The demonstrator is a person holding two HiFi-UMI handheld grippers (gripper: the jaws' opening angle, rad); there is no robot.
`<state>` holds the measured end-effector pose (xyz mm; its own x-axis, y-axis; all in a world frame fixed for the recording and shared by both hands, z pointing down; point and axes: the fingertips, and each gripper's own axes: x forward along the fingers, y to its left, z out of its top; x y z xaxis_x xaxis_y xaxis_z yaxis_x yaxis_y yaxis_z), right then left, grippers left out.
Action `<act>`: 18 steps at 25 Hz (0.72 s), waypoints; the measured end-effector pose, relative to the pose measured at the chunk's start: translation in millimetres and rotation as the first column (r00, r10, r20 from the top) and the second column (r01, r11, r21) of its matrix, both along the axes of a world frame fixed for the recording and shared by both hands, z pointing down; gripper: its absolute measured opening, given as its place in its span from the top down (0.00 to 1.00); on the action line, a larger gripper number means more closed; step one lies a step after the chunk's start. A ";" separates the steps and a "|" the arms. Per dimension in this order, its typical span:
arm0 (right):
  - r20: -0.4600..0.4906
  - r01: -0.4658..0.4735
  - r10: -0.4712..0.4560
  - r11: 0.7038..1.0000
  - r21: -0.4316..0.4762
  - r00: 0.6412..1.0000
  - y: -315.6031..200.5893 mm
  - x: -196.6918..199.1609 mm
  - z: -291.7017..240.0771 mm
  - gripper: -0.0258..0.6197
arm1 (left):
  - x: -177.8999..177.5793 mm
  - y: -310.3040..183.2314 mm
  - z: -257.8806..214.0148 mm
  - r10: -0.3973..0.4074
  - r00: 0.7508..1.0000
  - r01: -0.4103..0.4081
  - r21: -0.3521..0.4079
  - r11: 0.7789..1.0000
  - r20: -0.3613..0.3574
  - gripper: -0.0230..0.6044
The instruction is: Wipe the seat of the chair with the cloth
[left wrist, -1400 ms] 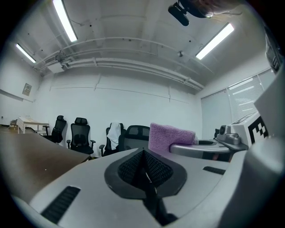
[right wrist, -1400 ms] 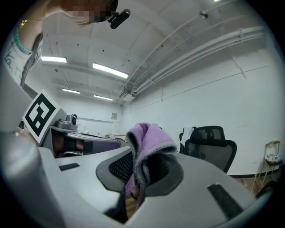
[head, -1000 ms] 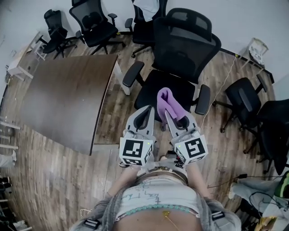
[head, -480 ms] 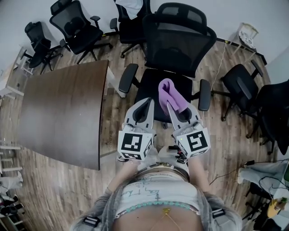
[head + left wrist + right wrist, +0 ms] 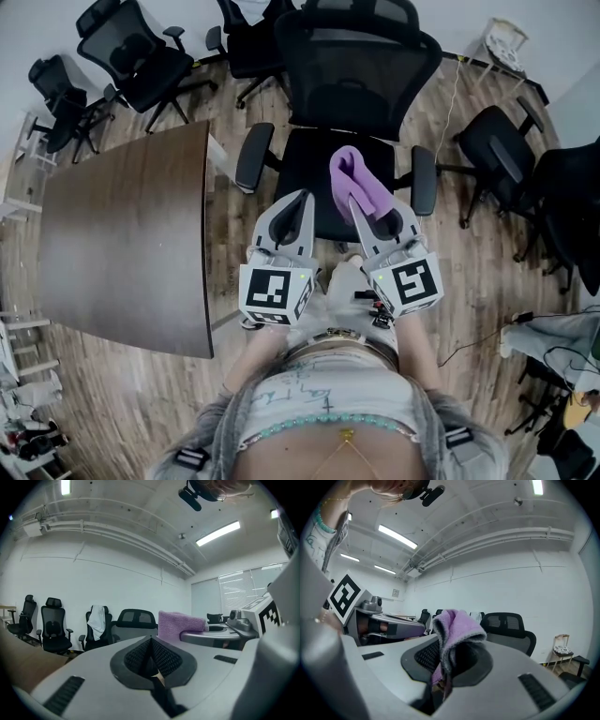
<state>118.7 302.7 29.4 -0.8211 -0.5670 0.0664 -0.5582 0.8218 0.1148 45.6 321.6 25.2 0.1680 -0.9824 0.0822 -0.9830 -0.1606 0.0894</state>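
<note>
When viewed from overhead, table [image 5: 122, 234]: brown top, at the left, on a wood-plank floor [image 5: 227, 234].
Spare chairs [image 5: 141, 56]: black, grouped at the far left beyond the table; more black ones at the right edge.
White garment [image 5: 97, 620]: hung over the back of a far chair, clearest in the left gripper view.
Left gripper [image 5: 302, 201]: jaws pressed together with nothing between them; over the near left part of the seat, tip pointing far; marker cube at its near end.
Chair [image 5: 361, 75]: black office chair, middle of the scene, mesh back on the far side, armrests left and right.
Seat [image 5: 305, 164]: black, bare on its left half, near edge partly hidden under both grippers.
Cloth [image 5: 354, 176]: purple, folded, near end clamped in the right gripper; over the right half of the seat, just right of the left gripper's tip; draped over the jaw tips in the right gripper view; contact with the seat impossible to tell.
Right gripper [image 5: 356, 202]: jaws closed on the cloth; just beside the left gripper, angled slightly left.
Person [image 5: 328, 412]: pale printed top, at the near edge.
</note>
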 end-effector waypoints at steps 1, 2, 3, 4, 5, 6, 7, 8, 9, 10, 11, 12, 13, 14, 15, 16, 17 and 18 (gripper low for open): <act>0.002 0.000 0.000 1.000 -0.005 1.000 -6.3 1.0 0.9 0.89 | 0.7 -6.0 2.0 -0.001 1.000 0.001 -0.007 1.000 0.001 0.95; 0.001 0.003 -0.003 1.000 -0.009 1.000 -12.7 1.9 2.0 0.89 | 1.2 -12.5 3.7 -0.002 1.000 0.002 -0.014 1.000 0.003 0.95; -0.002 0.004 -0.005 1.000 -0.012 1.000 -19.1 2.8 3.3 0.89 | 1.7 -19.0 5.1 -0.003 1.000 0.004 -0.021 1.000 0.004 0.95; -0.006 0.005 -0.006 1.000 -0.014 1.000 -25.5 4.1 4.2 0.89 | 2.8 -25.3 5.7 -0.004 1.000 0.004 -0.026 1.000 0.002 0.95; -0.009 0.007 -0.007 1.000 -0.014 1.000 -32.5 5.5 4.1 0.89 | 4.6 -31.9 5.3 -0.002 1.000 0.002 -0.027 1.000 -0.003 0.95; -0.010 0.008 -0.008 1.000 -0.011 1.000 -40.8 7.2 2.9 0.89 | 7.2 -39.2 3.5 0.001 1.000 -0.002 -0.024 1.000 -0.009 0.95; -0.010 0.008 -0.009 1.000 -0.011 1.000 -50.5 8.8 1.2 0.89 | 10.0 -47.4 0.8 0.006 1.000 -0.006 -0.020 1.000 -0.015 0.95; -0.010 0.011 -0.011 1.000 -0.011 1.000 -60.9 9.8 -0.9 0.89 | 12.6 -56.2 -2.1 0.009 1.000 -0.009 -0.017 1.000 -0.019 0.95; -0.009 0.016 -0.016 1.000 -0.012 1.000 -70.9 10.2 -3.4 0.89 | 14.6 -65.0 -4.6 0.009 1.000 -0.009 -0.017 1.000 -0.018 0.95; -0.006 0.022 -0.022 1.000 -0.012 1.000 -79.9 10.1 -6.3 0.89 | 16.1 -73.3 -6.8 0.008 1.000 -0.008 -0.018 1.000 -0.014 0.95; 0.001 0.027 -0.027 1.000 -0.013 1.000 -87.7 9.8 -9.5 0.89 | 17.5 -81.1 -8.5 0.006 1.000 -0.006 -0.020 1.000 -0.010 0.95; 0.010 0.033 -0.033 0.999 -0.014 0.999 -94.6 9.5 -12.5 0.89 | 18.9 -88.2 -9.8 0.004 1.000 -0.004 -0.022 1.000 -0.008 0.95; 0.019 0.039 -0.038 0.999 -0.017 0.999 -100.7 9.6 -14.4 0.89 | 20.4 -94.6 -10.7 0.002 1.000 -0.002 -0.025 1.000 -0.006 0.95; 0.021 0.046 -0.046 0.999 -0.020 0.999 -106.3 10.2 -14.4 0.89 | 21.8 -100.6 -11.5 -0.002 1.000 0.002 -0.028 1.000 -0.002 0.95; 0.019 0.056 -0.056 0.998 -0.024 0.998 -111.4 11.2 -13.3 0.89 | 23.1 -106.2 -12.3 -0.008 1.000 0.008 -0.031 0.999 0.002 0.95; 0.018 0.066 -0.065 0.997 -0.032 0.998 -115.8 12.4 -12.0 0.89 | 24.4 -111.4 -12.9 -0.015 1.000 0.016 -0.033 0.999 0.006 0.95; 0.021 0.075 -0.074 0.996 -0.041 0.997 -119.5 13.5 -10.7 0.89 | 25.5 -116.1 -12.8 -0.024 1.000 0.024 -0.037 0.999 0.009 0.95; 0.028 0.084 -0.082 0.995 -0.049 0.996 -122.6 14.0 -9.8 0.89 | 26.3 -120.5 -12.0 -0.033 0.999 0.034 -0.041 0.999 0.012 0.95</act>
<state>132.7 180.1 19.6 -0.8670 -0.4932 0.0711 -0.4900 0.8697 0.0589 71.9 201.2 13.2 0.1339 -0.9832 0.1242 -0.9887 -0.1240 0.0844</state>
